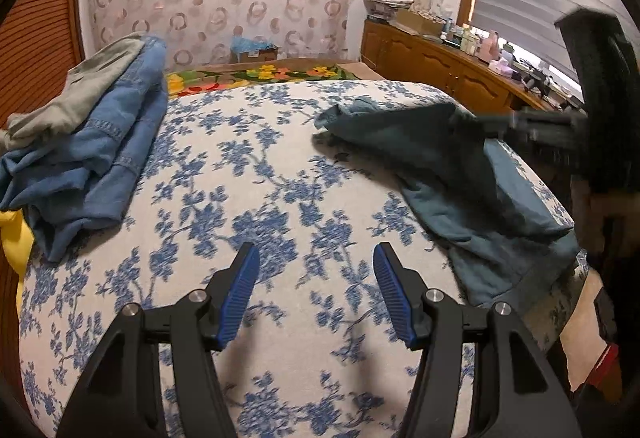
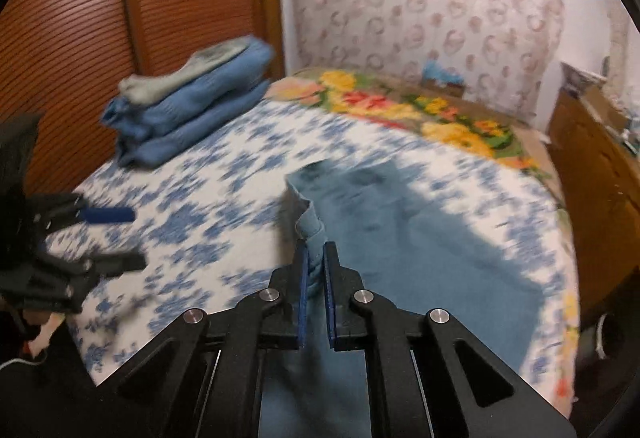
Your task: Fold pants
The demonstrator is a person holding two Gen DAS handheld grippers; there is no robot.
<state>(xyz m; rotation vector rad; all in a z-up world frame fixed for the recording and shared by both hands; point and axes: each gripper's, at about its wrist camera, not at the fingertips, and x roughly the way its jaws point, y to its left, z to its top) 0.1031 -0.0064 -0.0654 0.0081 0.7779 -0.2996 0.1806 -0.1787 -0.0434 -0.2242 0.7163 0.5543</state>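
Teal pants [image 1: 460, 174] lie on the right side of the bed, partly lifted. My right gripper [image 2: 316, 258] is shut on a bunched edge of the teal pants [image 2: 420, 238] and holds it above the bedspread. It shows blurred in the left wrist view [image 1: 500, 122], at the pants' raised part. My left gripper [image 1: 316, 258] is open and empty, over the bare floral bedspread left of the pants. It also shows in the right wrist view [image 2: 116, 238] at the left, open.
A stack of folded blue jeans with a grey garment on top [image 1: 92, 134] sits at the bed's far left [image 2: 188, 102]. The blue-flowered bedspread [image 1: 240, 178] covers the bed. A wooden cabinet [image 1: 440, 66] stands at the right, a flowered blanket [image 2: 400, 106] beyond.
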